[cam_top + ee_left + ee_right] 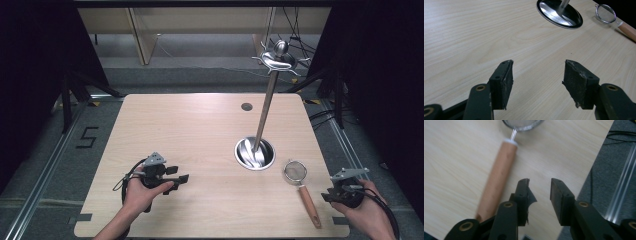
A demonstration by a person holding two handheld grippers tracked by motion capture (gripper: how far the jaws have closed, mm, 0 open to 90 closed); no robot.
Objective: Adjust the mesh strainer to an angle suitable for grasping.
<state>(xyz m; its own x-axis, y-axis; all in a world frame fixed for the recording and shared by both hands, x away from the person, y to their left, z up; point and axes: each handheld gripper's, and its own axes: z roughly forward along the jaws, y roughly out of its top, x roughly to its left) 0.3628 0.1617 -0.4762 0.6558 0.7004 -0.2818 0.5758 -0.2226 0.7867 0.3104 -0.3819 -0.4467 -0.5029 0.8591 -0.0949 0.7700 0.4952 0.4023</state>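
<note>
I take the small strainer (pixel 302 187) as my thing: it lies flat near the lower right of the worktop (pixel 200 130) in the high view, mesh bowl toward the steel stand base (pixel 255 153), wooden handle (pixel 497 177) running down toward the lower right edge. My right tongs (pixel 539 195) hover just beside that handle's end, jaws parted a moderate way with nothing between them; my left tongs (pixel 537 83) sit at the lower left, jaws spread wide and empty. I judge the strainer light and stiff, the mesh thin and easily dented, the wire neck too slim to grip. The round handle is the place to hold, near its middle, squeezed across its width; it may roll or slip on the pads.
</note>
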